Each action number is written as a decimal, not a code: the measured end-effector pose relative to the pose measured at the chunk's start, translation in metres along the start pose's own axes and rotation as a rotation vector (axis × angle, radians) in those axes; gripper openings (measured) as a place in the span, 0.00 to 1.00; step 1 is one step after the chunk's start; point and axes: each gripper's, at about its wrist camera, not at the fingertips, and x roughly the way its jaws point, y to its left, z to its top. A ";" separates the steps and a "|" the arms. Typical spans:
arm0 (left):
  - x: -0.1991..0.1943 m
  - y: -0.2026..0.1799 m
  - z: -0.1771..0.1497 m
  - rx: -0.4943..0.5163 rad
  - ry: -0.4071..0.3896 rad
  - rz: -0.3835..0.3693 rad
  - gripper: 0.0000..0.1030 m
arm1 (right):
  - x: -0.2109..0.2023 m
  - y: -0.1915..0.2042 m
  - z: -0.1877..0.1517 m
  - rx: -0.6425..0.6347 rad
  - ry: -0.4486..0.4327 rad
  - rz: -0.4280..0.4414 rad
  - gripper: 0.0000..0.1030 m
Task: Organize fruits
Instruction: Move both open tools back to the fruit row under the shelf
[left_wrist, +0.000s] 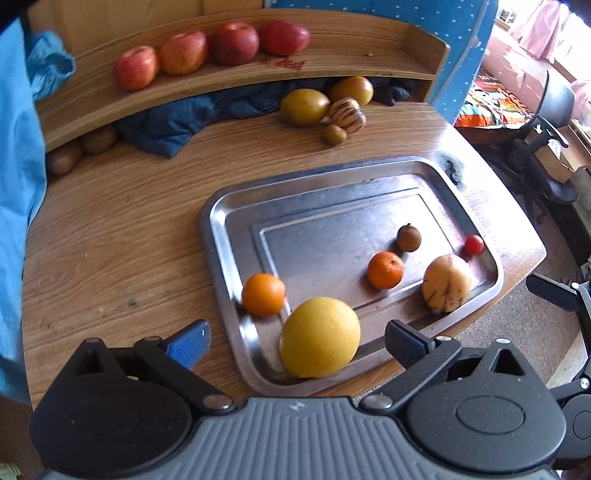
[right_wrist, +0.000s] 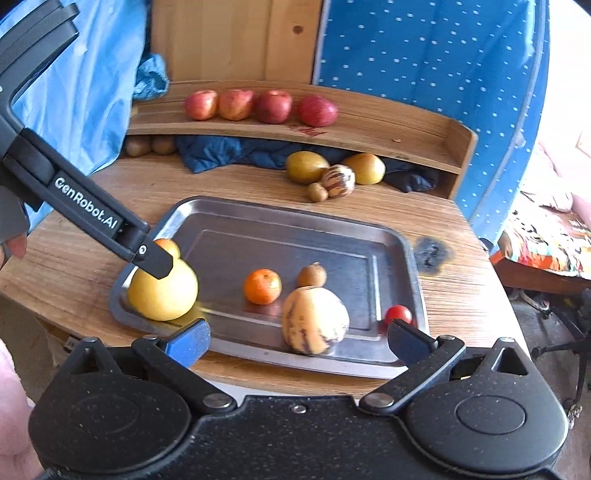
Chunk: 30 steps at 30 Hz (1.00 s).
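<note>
Left gripper (left_wrist: 297, 341) nearest the lens, fingers spread wide, nothing clamped; a big yellow citrus (left_wrist: 319, 338) sits between them in the tray's near corner. In the right wrist view one black finger (right_wrist: 157, 260) overlaps the top of that citrus; contact cannot be confirmed. Right gripper (right_wrist: 298, 341) also wide apart and empty, over the tray's near rim.

Steel tray (left_wrist: 229, 206): rectangular, rounded corners, raised rim, scuffed shiny floor with a stepped inner panel. On it: small smooth orange (left_wrist: 263, 299) just beside the citrus, and mostly hidden behind it in the right view; a mandarin (left_wrist: 385, 270), dimpled skin; a small brown round fruit (left_wrist: 409, 238) with a stem nub; a pale, purple-streaked melon-like fruit (left_wrist: 446, 282), blurred; a glossy cherry tomato (left_wrist: 473, 244) at the right rim. The far half of the tray floor is bare.

Wooden table (left_wrist: 110, 240), grained, with a dark burn mark (right_wrist: 432, 253) near the tray's far corner. Curved wooden shelf (left_wrist: 332, 62) carries four red apples (left_wrist: 234, 42) in a row. Below it, crumpled dark blue cloth (left_wrist: 177, 122), two yellow-green fruits, one striped fruit (left_wrist: 345, 112) and a tiny brown one clustered together. Brown round fruits (left_wrist: 64, 157) are half hidden under the shelf at left. Blue fabric cuts off the left edge.
</note>
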 end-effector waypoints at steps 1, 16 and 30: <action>0.001 -0.002 0.002 0.004 0.001 0.000 0.99 | 0.001 -0.002 0.000 0.008 0.001 -0.005 0.99; 0.035 0.009 0.056 -0.064 0.029 -0.014 0.99 | 0.041 -0.023 0.024 0.024 -0.007 -0.025 0.99; 0.091 0.030 0.148 -0.138 0.002 -0.007 0.99 | 0.108 -0.044 0.069 -0.052 -0.025 -0.076 0.99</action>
